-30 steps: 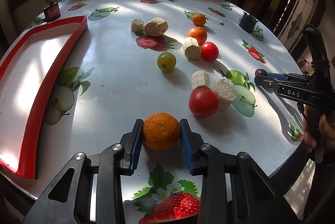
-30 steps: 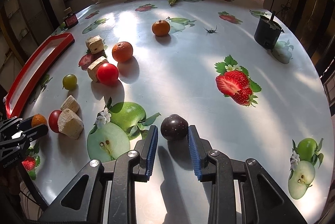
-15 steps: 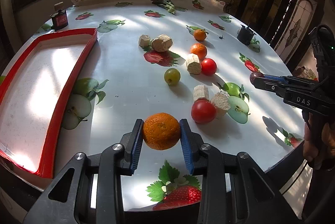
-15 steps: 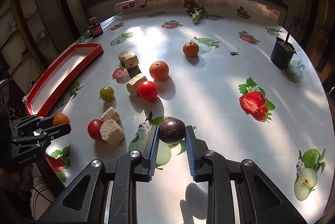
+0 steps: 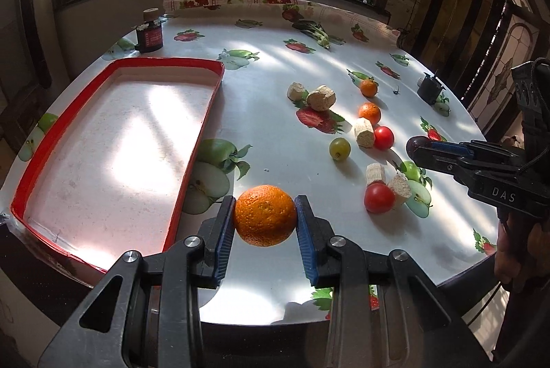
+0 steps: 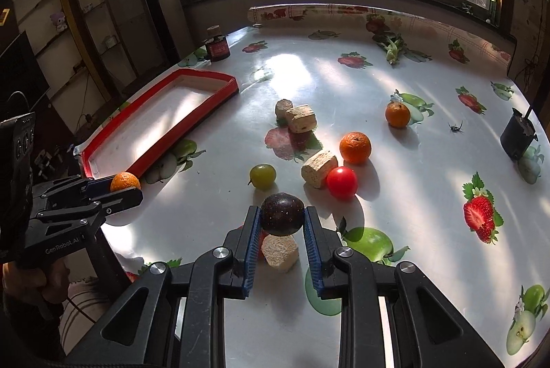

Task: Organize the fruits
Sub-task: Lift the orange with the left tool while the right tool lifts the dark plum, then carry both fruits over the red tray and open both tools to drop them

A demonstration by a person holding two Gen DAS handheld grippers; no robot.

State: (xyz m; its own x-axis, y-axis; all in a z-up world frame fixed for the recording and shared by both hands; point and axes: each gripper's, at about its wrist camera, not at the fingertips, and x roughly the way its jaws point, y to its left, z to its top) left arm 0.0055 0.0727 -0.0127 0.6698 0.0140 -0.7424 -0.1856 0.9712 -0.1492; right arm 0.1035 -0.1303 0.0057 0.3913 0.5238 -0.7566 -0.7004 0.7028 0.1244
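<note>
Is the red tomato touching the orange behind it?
Apart. In the right wrist view a strip of white cloth shows between the tomato and the orange; the tomato does touch the cork block beside it.

Landmark: tray [image 5: 192, 141], on the table [image 5: 275, 113] at its left side. Bottle [image 5: 149, 33] behind the tray's far end. Orange [image 5: 264, 215], between the left gripper [image 5: 264, 223] pads, just right of the tray's near corner. Grape [image 5: 339, 148], tomatoes and cork blocks further right, on the table. Plum [image 6: 282, 213], in the right gripper [image 6: 280, 230], right of these; probably lifted clear.
</note>
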